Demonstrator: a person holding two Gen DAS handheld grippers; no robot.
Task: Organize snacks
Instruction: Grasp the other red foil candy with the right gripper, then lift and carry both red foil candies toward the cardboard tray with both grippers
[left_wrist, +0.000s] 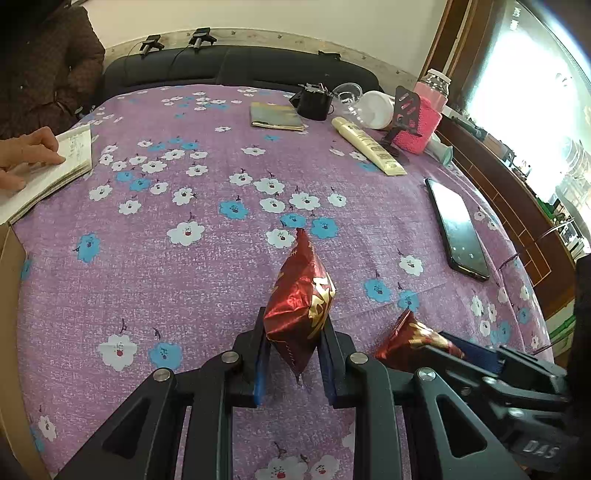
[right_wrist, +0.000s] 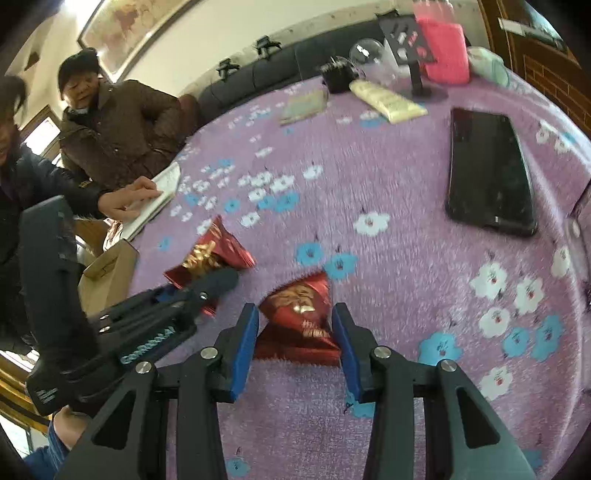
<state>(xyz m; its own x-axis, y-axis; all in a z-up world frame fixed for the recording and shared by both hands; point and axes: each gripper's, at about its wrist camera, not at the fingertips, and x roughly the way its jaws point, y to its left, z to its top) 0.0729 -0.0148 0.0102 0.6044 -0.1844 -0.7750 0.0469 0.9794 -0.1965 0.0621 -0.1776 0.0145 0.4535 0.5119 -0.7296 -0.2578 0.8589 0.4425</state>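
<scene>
Already the left gripper (left_wrist: 295, 363) is clenching one red packet (left_wrist: 301, 306) upright at lower centre. A second packet (right_wrist: 301, 321) is lying flat on the bench (right_wrist: 388, 177), between the right gripper's (right_wrist: 295, 349) unclamped pads, pointing away.

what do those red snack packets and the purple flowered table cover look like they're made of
Red snack packets: probably metallised plastic film, glossy; they crinkle sharply, throw bright glints, and show serrated sealed edges.

Purple table cover: probably woven or brushed fabric with a matte finish; the surface looks grainy, carries a printed flower pattern, and shows no shine. The exact fibre can't be told.
</scene>
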